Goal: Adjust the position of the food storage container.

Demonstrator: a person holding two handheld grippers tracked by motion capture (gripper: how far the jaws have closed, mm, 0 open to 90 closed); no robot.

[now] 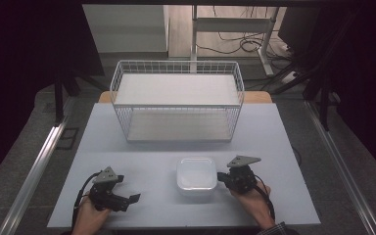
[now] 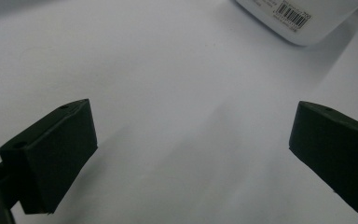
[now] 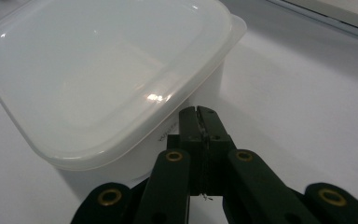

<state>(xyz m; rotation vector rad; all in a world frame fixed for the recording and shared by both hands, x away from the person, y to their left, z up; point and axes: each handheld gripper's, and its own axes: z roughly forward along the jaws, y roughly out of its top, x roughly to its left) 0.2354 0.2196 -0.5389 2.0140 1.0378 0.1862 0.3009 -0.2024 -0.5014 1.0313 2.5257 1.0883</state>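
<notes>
On grey table (image 1: pixel 142 147), upright squarish lidded container (image 1: pixel 196 173) meets right gripper's (image 1: pixel 221 176) closed, empty fingers.

The container (image 2: pixel 303 18) was cut off by the top edge in the left gripper view; its barcode label (image 2: pixel 292 14) was too small to read. Print on its wall (image 3: pixel 168 133) was partly hidden behind the right gripper (image 3: pixel 199 112).

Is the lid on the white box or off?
On. The lid covers the whole top of the white box, its edge sitting all around the rim, seen in the right gripper view.
</notes>
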